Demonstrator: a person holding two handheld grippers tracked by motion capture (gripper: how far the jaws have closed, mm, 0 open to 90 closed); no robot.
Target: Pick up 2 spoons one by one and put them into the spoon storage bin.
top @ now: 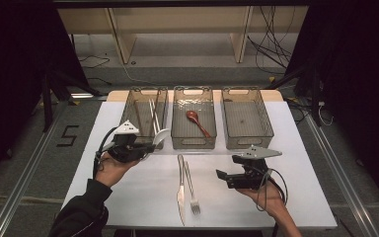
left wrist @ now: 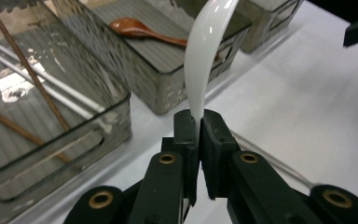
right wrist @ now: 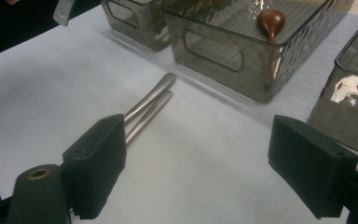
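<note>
The white table [top: 128, 197] carries three smoked clear bins in a row along its far side. The left bin [top: 137, 106] holds chopsticks [top: 153, 114], pale and brown ones lying lengthwise. The middle bin [top: 193, 136] holds a brown wooden spoon [top: 196, 121], bowl toward the far end. The right bin [top: 246, 118] stands just beside the middle one.

On the table near the front edge, between the two hands, a steel knife [top: 180, 190] and a steel fork [top: 191, 190] lie side by side, handles pointing toward the bins.

The left gripper [top: 147, 146] sits at the near end of the left bin; its jaws are clamped on the handle end of a white spoon [left wrist: 203, 56], which rises clear of the table toward the bins.

The right gripper [top: 222, 175] is to the right of the knife and fork, jaws spread wide, nothing between them.
</note>
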